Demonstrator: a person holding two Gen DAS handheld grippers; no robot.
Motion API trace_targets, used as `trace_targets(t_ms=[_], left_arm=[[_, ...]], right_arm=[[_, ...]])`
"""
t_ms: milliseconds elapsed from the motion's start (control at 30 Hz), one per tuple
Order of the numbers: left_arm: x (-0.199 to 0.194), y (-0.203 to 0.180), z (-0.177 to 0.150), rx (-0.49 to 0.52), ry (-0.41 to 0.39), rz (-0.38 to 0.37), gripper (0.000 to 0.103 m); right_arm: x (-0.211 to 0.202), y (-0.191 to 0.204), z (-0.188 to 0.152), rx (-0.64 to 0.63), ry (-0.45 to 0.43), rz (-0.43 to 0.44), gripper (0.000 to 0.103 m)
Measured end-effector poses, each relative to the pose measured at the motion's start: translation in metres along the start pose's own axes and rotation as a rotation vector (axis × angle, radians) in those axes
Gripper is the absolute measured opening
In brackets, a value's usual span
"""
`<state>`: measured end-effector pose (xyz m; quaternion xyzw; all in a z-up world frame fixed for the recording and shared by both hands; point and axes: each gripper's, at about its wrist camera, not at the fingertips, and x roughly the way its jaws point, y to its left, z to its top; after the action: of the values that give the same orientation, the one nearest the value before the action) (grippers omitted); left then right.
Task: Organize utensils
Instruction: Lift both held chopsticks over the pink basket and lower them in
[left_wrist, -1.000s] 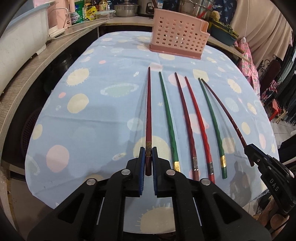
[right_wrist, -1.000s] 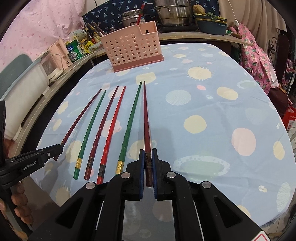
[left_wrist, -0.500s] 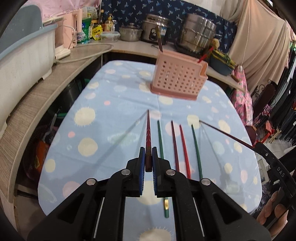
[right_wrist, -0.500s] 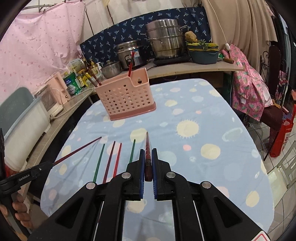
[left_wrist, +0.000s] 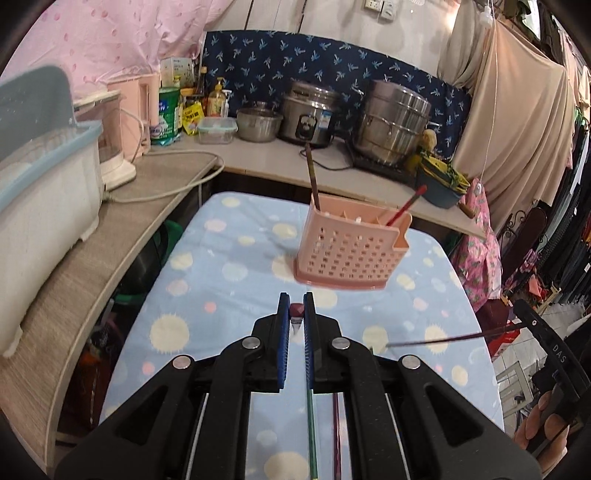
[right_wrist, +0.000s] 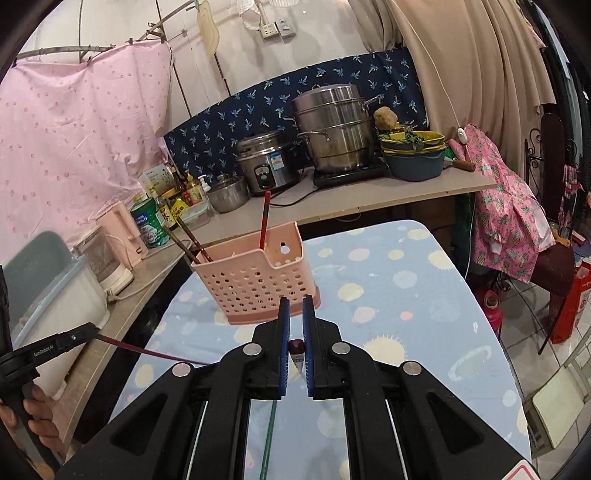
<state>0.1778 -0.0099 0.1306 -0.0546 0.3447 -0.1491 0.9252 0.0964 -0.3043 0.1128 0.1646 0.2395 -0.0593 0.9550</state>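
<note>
Between the blue pads of our left claw (left_wrist: 294, 319) we hold a dark red chopstick (left_wrist: 296, 309), clamped near its blunt end, so that from the left wrist we see only its butt end-on and the shaft runs away behind it, out of our sight. From the right wrist that same stick (right_wrist: 155, 353) shows as a thin dark line, tilted down over the dotted surface (right_wrist: 388, 295). Ahead of us stands the pink basket (left_wrist: 347, 251), upright on the surface, with chopsticks already standing in it. Further right, our right claw (right_wrist: 295, 350) is clamped the same way on a second dark red chopstick (right_wrist: 296, 346), whose shaft (left_wrist: 443, 339) hangs in the air. We judge both sticks light, stiff and slick, prone to swivel in the pads. A hold near the thick, square end suits them, since the taper gives little to bite on. Green chopsticks (left_wrist: 312, 421) lie below on the surface, waiting.
</note>
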Motion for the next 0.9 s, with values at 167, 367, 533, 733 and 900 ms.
trace_targets(t_ms=[167, 367, 533, 733, 900], left_arm=[[0.003, -0.009, 0.032, 0.007, -0.054, -0.006, 0.007], [-0.003, -0.024, 0.075, 0.014, -0.130, -0.045, 0.007], [-0.012, -0.040, 0.112, 0.014, -0.215, -0.073, 0.007], [-0.013, -0.054, 0.157, 0.009, -0.301, -0.071, 0.007], [0.002, -0.062, 0.186, 0.004, -0.339, -0.055, 0.007]], right_arm=[[0.007, 0.001, 0.024, 0.025, -0.040, 0.032, 0.007], [0.006, 0.012, 0.060, 0.025, -0.120, 0.075, 0.007], [0.010, 0.024, 0.097, 0.039, -0.180, 0.133, 0.007], [0.027, 0.044, 0.150, 0.025, -0.257, 0.165, 0.007], [0.049, 0.055, 0.182, 0.036, -0.285, 0.182, 0.007]])
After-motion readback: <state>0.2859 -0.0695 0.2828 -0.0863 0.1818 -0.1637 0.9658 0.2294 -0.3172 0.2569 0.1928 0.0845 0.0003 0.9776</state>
